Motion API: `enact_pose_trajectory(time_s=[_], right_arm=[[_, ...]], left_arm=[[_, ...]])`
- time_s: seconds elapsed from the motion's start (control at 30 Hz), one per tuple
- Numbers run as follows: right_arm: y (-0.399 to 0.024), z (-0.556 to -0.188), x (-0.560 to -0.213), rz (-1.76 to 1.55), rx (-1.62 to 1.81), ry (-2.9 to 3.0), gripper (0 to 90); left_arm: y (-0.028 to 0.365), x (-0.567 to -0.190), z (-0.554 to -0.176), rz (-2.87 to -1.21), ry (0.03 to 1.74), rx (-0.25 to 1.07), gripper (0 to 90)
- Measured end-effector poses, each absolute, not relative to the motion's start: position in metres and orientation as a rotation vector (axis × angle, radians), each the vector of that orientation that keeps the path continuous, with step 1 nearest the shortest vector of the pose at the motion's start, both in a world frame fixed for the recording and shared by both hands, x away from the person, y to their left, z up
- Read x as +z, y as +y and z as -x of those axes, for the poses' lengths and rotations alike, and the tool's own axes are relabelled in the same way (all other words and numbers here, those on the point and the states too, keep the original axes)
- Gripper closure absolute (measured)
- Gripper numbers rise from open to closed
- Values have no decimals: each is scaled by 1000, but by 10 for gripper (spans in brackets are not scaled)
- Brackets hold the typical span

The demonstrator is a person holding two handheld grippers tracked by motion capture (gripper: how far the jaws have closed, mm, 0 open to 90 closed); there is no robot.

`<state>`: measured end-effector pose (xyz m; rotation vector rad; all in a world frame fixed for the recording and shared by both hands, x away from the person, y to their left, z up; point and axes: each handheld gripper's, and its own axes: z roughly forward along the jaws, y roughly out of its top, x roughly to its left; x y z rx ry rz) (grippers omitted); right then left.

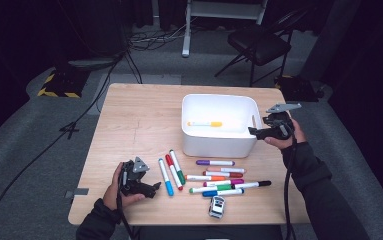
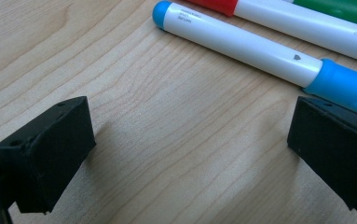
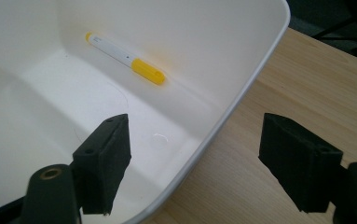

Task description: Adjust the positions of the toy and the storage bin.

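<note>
While the pale wooden table [image 1: 144, 120] is being lit amid a dark room, the left gripper [image 1: 151, 189] is being held agape beside the blue marker [image 2: 260, 49]; rightward, the right gripper [image 1: 255, 131] is being held agape, empty, over the white bin's [image 1: 219, 145] rim, the yellow marker [image 3: 125, 58] lying inside.

Left gripper [image 1: 154, 187] held low and level, jaws spread wide, nothing between them, right gripper [image 1: 253, 131] raised, jaws spread, empty
</note>
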<state>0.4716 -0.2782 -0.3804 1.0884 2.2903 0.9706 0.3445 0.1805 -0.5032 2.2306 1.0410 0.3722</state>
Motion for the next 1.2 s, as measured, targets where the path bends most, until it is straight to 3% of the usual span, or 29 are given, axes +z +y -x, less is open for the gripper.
enact_pose_trajectory(time_s=[0.3, 0.67, 0.9, 1.2], right_arm=[[-301, -447, -365, -981, 1141, 2235, 220], [-328, -407, -372, -841, 1218, 2204, 192], [-342, -379, -413, -729, 1237, 2311, 267], [-346, -366, -466, -684, 1242, 2489, 228]], left_arm=[[180, -503, -345, -2229, 1041, 374, 7], [180, -503, -344, -2229, 1041, 375, 7], [180, -503, -344, -2231, 1041, 372, 7], [180, -503, -345, -2231, 1041, 371, 7]])
